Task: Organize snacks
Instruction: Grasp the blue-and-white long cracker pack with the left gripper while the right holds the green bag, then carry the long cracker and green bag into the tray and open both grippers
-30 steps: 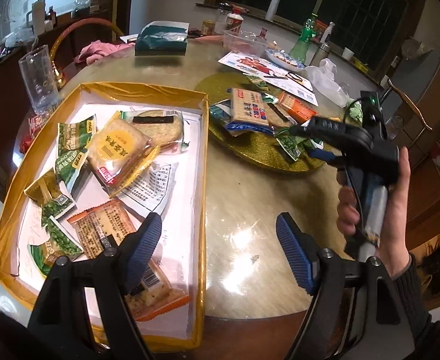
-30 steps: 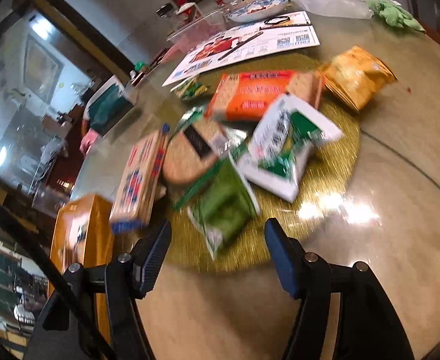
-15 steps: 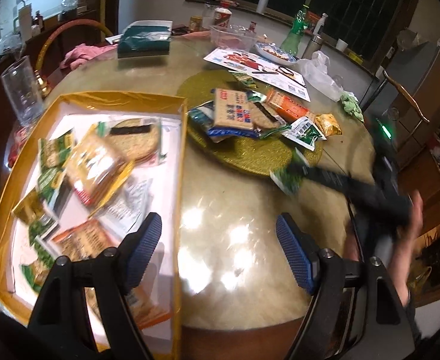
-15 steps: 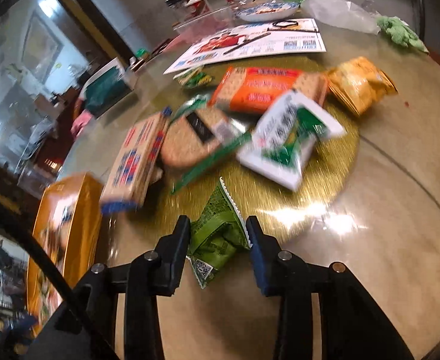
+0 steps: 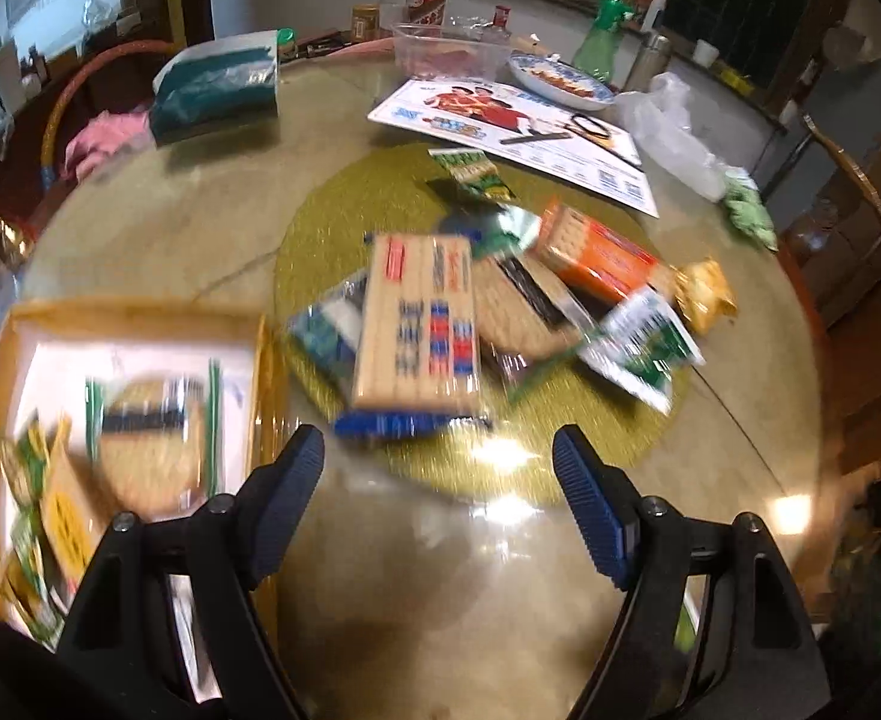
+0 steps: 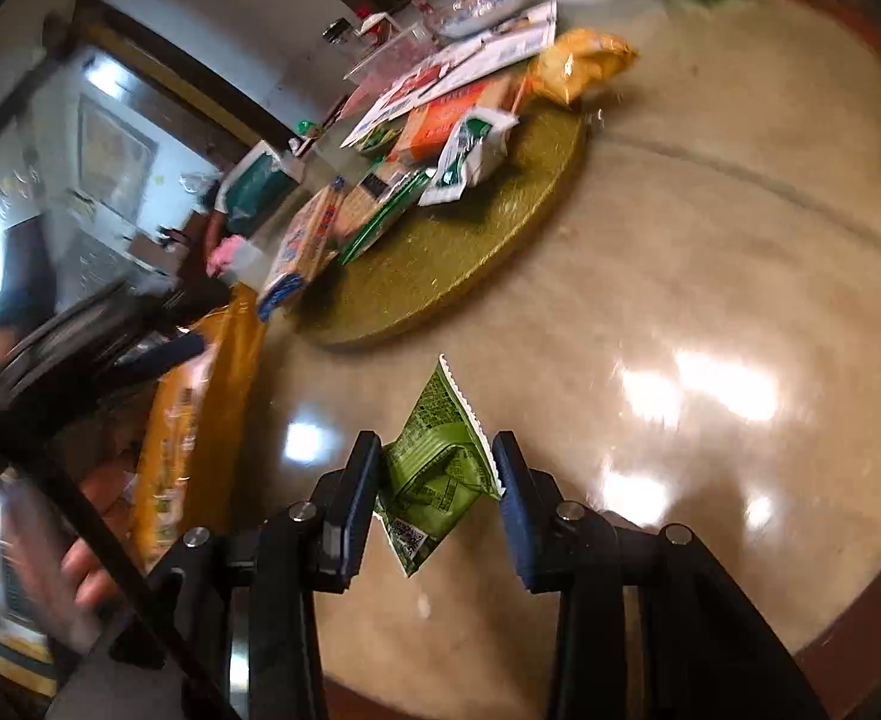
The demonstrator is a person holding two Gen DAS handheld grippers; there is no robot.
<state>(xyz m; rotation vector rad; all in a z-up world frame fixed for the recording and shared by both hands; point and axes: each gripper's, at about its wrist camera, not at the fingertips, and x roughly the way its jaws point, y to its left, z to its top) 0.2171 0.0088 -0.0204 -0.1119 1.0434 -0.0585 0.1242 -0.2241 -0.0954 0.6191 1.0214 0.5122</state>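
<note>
My right gripper [image 6: 435, 468] is shut on a small green snack packet [image 6: 437, 468] and holds it above the table, away from the round gold mat [image 6: 470, 240]. Several snack packs lie on that mat: a long cracker pack [image 5: 416, 324], an orange pack [image 5: 602, 252], a yellow bag [image 5: 704, 294], a white-green pack [image 5: 644, 348]. The gold-rimmed box [image 5: 263, 372] at the left holds several snacks, among them a round cracker pack [image 5: 152, 438]. My left gripper [image 5: 438, 492] is open and empty above the mat's near edge.
At the back of the round table are a printed leaflet [image 5: 518, 126], a teal bag [image 5: 218, 84], a clear tub [image 5: 452, 51], a plate [image 5: 560, 78], a green bottle [image 5: 602, 39] and a white plastic bag [image 5: 674, 126]. The table's dark rim [image 6: 848, 630] is near.
My right gripper closed on the green packet and has carried it off the mat toward the table's front. My left gripper swung right, from over the box to over the mat.
</note>
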